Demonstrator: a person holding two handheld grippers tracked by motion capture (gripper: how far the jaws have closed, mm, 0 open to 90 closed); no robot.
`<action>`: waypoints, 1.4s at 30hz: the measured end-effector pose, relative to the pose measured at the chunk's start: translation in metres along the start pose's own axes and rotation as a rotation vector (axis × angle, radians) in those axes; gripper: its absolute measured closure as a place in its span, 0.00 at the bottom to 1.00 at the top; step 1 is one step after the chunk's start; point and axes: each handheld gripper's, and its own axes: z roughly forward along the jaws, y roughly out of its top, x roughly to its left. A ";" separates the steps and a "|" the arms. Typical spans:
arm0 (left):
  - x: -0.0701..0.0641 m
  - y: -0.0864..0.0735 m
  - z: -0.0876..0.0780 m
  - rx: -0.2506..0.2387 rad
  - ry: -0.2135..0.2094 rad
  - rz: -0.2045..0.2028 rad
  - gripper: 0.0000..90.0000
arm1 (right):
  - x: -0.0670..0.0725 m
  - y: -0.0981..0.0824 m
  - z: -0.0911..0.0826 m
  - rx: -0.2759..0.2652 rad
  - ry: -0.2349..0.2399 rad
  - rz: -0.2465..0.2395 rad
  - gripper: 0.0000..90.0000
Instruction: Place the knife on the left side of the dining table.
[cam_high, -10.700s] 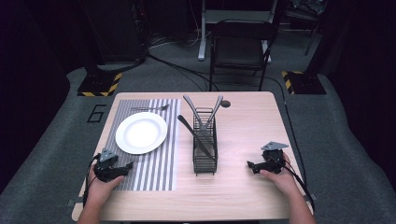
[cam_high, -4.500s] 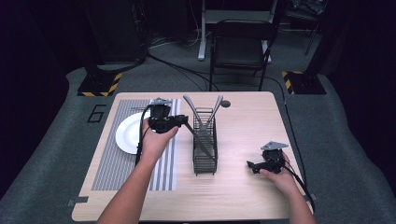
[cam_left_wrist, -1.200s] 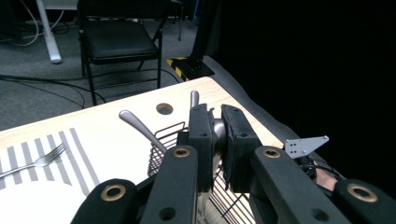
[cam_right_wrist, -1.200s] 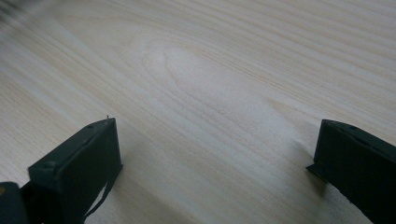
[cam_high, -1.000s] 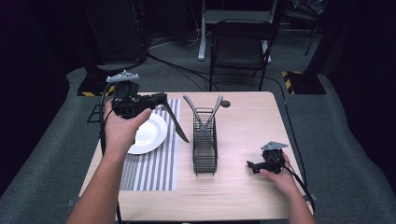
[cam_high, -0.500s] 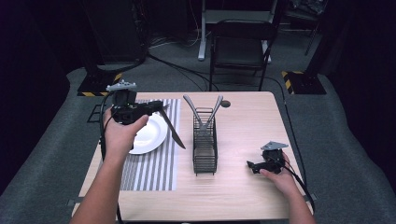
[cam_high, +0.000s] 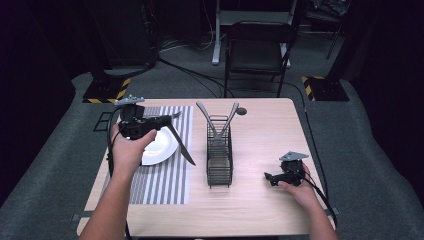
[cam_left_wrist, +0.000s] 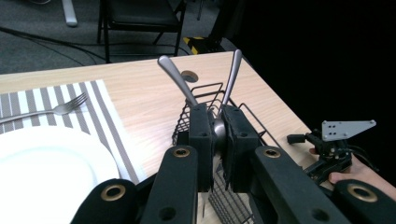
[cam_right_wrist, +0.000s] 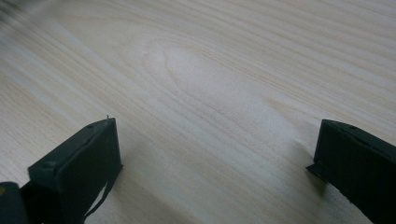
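Note:
My left gripper (cam_high: 167, 120) is held in the air over the right rim of the white plate (cam_high: 161, 147), shut on a knife (cam_high: 181, 147) whose blade slants down to the right over the striped placemat (cam_high: 165, 177). In the left gripper view the jaws (cam_left_wrist: 218, 135) pinch the knife's silver handle (cam_left_wrist: 218, 127). Two utensil handles (cam_high: 205, 112) stick up from the black wire basket (cam_high: 220, 160) at the table's middle. A fork (cam_high: 172, 116) lies on the placemat beyond the plate. At the right, my right gripper (cam_high: 268, 178) rests open on the bare wood (cam_right_wrist: 210, 84).
The wooden table (cam_high: 265, 125) has a round cable hole (cam_high: 242, 111) behind the basket. A black chair (cam_high: 257, 50) stands past the far edge. Cables trail from both grippers. Bare wood lies between the basket and the right gripper.
The left gripper took the knife out of the basket and carried it left over the plate. In the last second it has dropped slightly. The right gripper has stayed put.

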 end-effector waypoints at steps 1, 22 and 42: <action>0.001 -0.002 0.000 0.004 0.003 -0.003 0.93 | 0.000 0.000 0.000 -0.001 -0.007 -0.001 0.00; 0.037 -0.032 0.000 0.040 0.060 -0.074 0.93 | 0.000 0.000 0.000 0.000 -0.005 0.001 0.00; 0.061 -0.051 0.001 0.031 0.093 -0.135 0.93 | 0.000 0.000 0.000 0.000 0.000 -0.001 0.00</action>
